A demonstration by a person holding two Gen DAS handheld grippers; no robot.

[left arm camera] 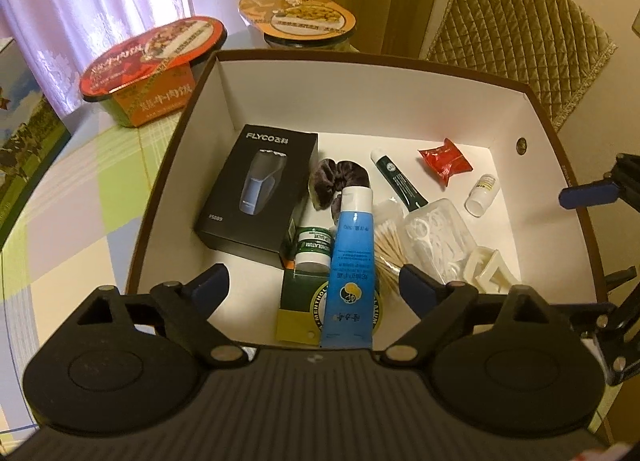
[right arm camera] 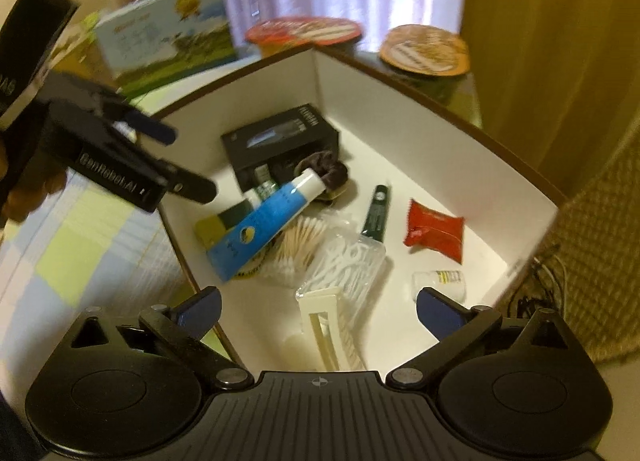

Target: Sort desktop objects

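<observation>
Many toiletries (left arm camera: pixel 353 261) inside white box (left arm camera: pixel 320 93)

"FLYCO" is printed in pale letters along the top of the black shaver box (left arm camera: pixel 256 191), and "FS889" is read near its lower left corner. "MENTHOLATUM" is seen on the green-and-white label of the small jar (left arm camera: pixel 314 247), and the same word, partly hidden, runs around the round emblem on the green card (left arm camera: pixel 298 301) beneath it. Chinese characters are printed on the blue tube (left arm camera: pixel 352 261) and on the lids of the two instant-meal bowls, the red one (left arm camera: pixel 152 49) and the orange one (left arm camera: pixel 298 13); they cannot be made out reliably. In the right wrist view, "GenRobot.AI" is lettered in white on the side of the left hand-held gripper (right arm camera: pixel 188 157).
</observation>
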